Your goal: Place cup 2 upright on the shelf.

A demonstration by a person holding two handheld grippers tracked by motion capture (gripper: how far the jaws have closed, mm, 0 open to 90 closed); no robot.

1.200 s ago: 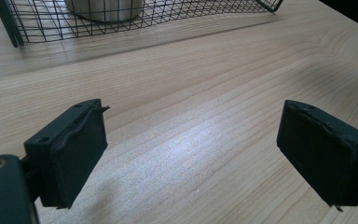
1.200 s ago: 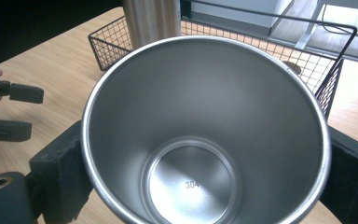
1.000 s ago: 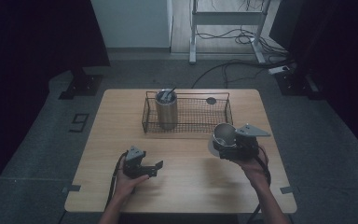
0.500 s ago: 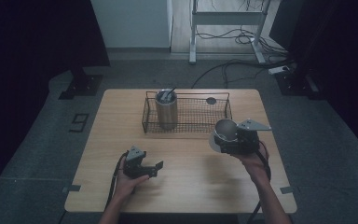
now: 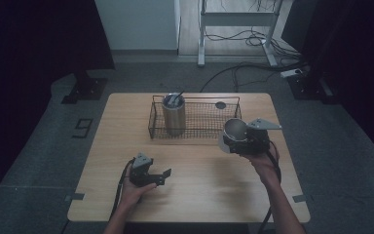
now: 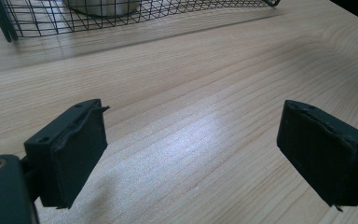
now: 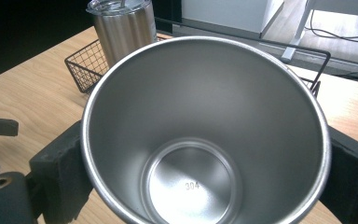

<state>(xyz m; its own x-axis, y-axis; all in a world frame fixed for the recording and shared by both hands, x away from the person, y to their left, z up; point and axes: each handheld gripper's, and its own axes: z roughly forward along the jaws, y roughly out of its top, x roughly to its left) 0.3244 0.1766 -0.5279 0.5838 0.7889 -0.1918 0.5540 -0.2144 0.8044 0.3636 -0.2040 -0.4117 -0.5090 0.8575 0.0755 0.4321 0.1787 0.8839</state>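
Observation:
An open steel cup (image 5: 234,131) (image 7: 205,135) hangs above the table's right side, held between the jaws of my right gripper (image 5: 246,141); its empty inside faces the right gripper view. My left gripper (image 5: 156,176) rests low over the near left of the table, jaws wide apart with bare wood between the pads (image 6: 72,149). A lidded steel tumbler (image 5: 174,114) (image 7: 121,28) stands upright in the left end of the black wire basket (image 5: 209,124) at the back of the table.
A small dark round lid (image 5: 220,105) lies in the basket's right rear part. The wooden table (image 5: 199,195) has its front edge near my forearms. A metal stand and cables (image 5: 243,36) sit on the floor beyond the table.
The right gripper has lifted the steel cup a little and carried it toward the basket's right end. The left gripper has stayed where it was.

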